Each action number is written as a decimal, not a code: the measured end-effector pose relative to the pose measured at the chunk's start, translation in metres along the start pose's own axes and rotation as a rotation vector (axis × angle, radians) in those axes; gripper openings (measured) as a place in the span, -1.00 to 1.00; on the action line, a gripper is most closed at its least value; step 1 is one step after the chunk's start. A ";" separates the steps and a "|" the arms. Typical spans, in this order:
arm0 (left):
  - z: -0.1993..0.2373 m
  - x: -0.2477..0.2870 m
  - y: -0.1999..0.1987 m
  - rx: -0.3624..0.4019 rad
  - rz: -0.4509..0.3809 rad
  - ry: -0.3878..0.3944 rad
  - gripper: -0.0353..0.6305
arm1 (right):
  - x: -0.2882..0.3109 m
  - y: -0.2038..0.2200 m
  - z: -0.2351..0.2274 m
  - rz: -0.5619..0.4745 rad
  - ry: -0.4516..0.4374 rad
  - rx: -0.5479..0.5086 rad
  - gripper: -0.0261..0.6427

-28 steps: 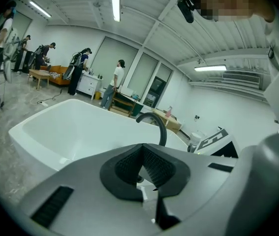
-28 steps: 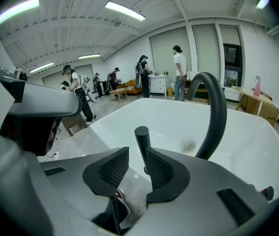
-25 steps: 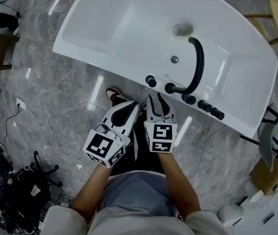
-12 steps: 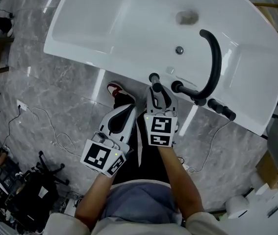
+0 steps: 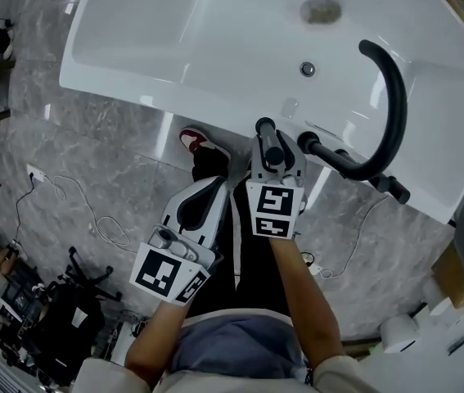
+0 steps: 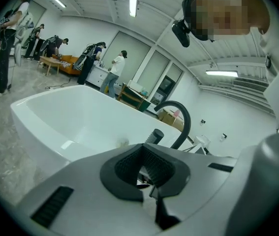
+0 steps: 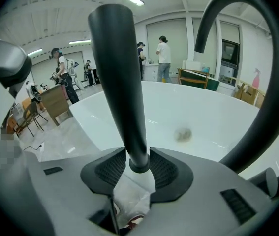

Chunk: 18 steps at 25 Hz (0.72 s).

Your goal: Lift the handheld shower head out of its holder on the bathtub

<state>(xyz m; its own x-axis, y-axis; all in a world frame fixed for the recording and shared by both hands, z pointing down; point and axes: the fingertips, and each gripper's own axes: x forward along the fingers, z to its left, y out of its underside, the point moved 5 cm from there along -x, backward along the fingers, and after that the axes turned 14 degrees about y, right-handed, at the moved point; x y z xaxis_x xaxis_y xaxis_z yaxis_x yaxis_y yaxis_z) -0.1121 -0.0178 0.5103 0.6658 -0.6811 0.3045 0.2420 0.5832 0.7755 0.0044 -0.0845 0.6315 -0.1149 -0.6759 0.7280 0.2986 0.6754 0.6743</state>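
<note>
Jaws on my left gripper sit together with nothing between them. That gripper hangs low and left of centre in the head view, over the marble floor and short of the bathtub. I judge it waits there because this lift needs only one hand.

Further right, my right gripper has just been spreading its jaws. They now stand apart on either side of the shower head, whose black handle rises upright between the pads at the tub's near rim. The pads lie close beside it, but I see no squeeze yet. I judge they are set wide so as to straddle the handle low down, near its holder, before closing.

At the far right, the arched black spout curves over the basin, near the handle but apart from it.

My right gripper covers the holder in the head view, and its own view shows only a white patch under the handle's base, so I cannot tell how it seats. No hose shows. A dark stub peeps over my left gripper; whether it is the handle or a knob, I cannot tell.
</note>
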 end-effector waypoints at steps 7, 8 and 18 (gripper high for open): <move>0.011 0.003 0.006 -0.023 0.003 0.000 -0.88 | 0.009 0.002 0.002 -0.020 0.028 -0.018 -0.49; 0.012 0.003 0.007 -0.027 0.005 0.001 -0.88 | 0.011 0.003 0.002 -0.020 0.032 -0.022 -0.49; 0.018 -0.002 0.004 -0.042 -0.010 -0.002 -0.88 | 0.024 0.009 0.004 0.015 0.045 -0.055 -0.49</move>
<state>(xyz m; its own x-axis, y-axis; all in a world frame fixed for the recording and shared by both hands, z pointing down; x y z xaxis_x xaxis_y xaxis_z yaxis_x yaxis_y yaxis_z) -0.1251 -0.0221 0.5234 0.6616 -0.6880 0.2982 0.2778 0.5942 0.7548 0.0006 -0.0930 0.6555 -0.0675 -0.6792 0.7308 0.3521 0.6691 0.6545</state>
